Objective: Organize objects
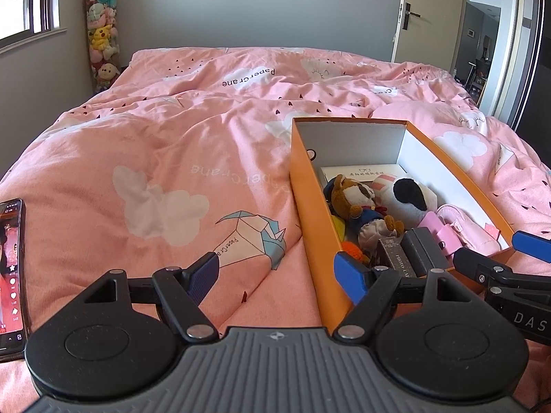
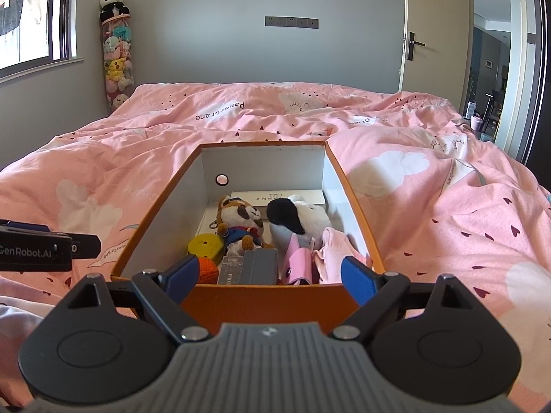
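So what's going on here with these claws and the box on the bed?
A person is tidying small things into an orange box on a pink duvet. Plush toys, a pink pouch and a dark little box already lie inside. Both the left claw and right claw are open and empty at its near end. A phone lies outside.

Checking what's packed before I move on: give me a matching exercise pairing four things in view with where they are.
1 phone
2 raccoon plush
3 panda plush
4 orange ball

A top of the toy column in the corner
B box's near-left corner
C on the duvet, outside the box
D mid-box, beside the black-and-white plush

1-C, 2-D, 3-A, 4-B
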Motion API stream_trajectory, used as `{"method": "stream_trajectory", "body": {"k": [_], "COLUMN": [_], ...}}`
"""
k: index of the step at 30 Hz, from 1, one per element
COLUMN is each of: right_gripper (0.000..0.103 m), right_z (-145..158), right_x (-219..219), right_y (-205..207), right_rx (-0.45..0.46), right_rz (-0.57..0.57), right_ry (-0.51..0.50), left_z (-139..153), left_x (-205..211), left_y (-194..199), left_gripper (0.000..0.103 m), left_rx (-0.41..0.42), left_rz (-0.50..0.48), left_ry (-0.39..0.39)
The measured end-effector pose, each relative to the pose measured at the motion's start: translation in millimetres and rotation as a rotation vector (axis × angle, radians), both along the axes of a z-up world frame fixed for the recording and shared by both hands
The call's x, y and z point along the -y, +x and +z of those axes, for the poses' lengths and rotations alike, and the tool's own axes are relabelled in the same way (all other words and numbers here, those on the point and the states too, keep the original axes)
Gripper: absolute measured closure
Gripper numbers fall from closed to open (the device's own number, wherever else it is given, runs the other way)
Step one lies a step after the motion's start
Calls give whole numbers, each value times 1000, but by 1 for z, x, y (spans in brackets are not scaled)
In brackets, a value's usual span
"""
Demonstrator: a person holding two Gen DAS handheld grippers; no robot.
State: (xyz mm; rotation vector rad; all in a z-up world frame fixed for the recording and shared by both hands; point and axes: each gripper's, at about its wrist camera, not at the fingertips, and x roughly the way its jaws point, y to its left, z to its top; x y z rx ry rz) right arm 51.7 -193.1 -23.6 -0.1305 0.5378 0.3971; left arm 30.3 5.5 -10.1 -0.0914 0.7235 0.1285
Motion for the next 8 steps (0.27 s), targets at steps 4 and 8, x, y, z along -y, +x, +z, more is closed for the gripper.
{"method": "stream_trajectory", "body": {"k": [4, 8], "right_gripper": [13, 13], "right_z": [0, 0], "right_x": [0, -1], "right_y": [0, -2], "right_rx": [-1, 0], "right_rz": [0, 2], "right_ry": [-2, -5], "left_z": [1, 1], "left_x": [0, 0], "left_y": [-2, -2], "left_gripper": [14, 14], "left_rx": [12, 14], "left_rz": [-4, -1], "left_ry": [3, 3]}}
